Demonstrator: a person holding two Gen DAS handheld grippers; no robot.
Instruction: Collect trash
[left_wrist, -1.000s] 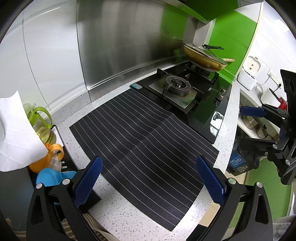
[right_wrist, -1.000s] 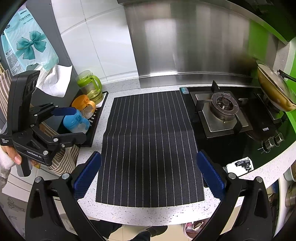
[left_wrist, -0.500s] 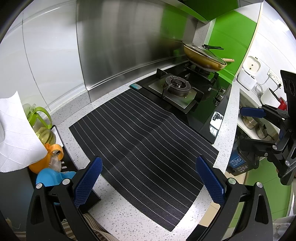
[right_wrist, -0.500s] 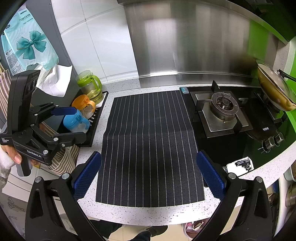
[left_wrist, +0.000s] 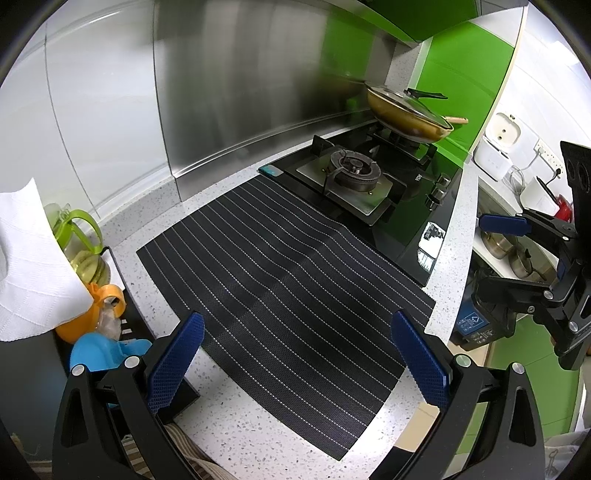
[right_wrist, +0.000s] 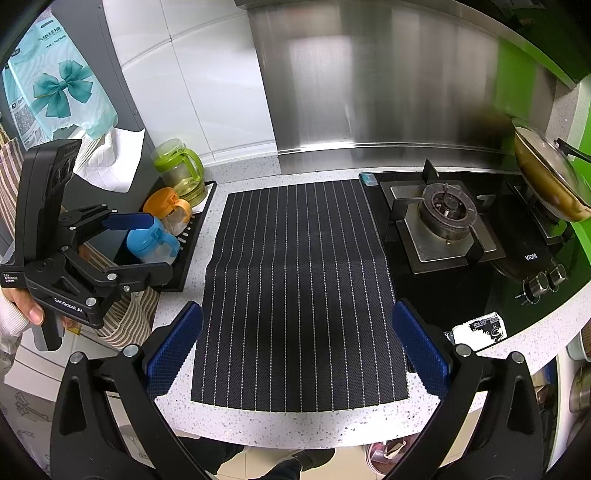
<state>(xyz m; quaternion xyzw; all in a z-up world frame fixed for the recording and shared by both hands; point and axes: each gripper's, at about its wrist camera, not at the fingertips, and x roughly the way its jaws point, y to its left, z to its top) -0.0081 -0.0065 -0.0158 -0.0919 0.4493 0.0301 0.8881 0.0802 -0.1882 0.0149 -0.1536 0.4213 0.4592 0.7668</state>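
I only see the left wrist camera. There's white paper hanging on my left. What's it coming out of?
Observer: The white paper sheet sticks out below a pale blue plastic pack printed with a teal bow, hanging high on the dark side panel.
Operator: Who's holding my gripper?
Observer: A bare hand grips the handle of the left gripper; its fingers are spread open.
Operator: Is anything on the floor?
Observer: A dark shoe stands on pale tiles just below the speckled white counter edge.
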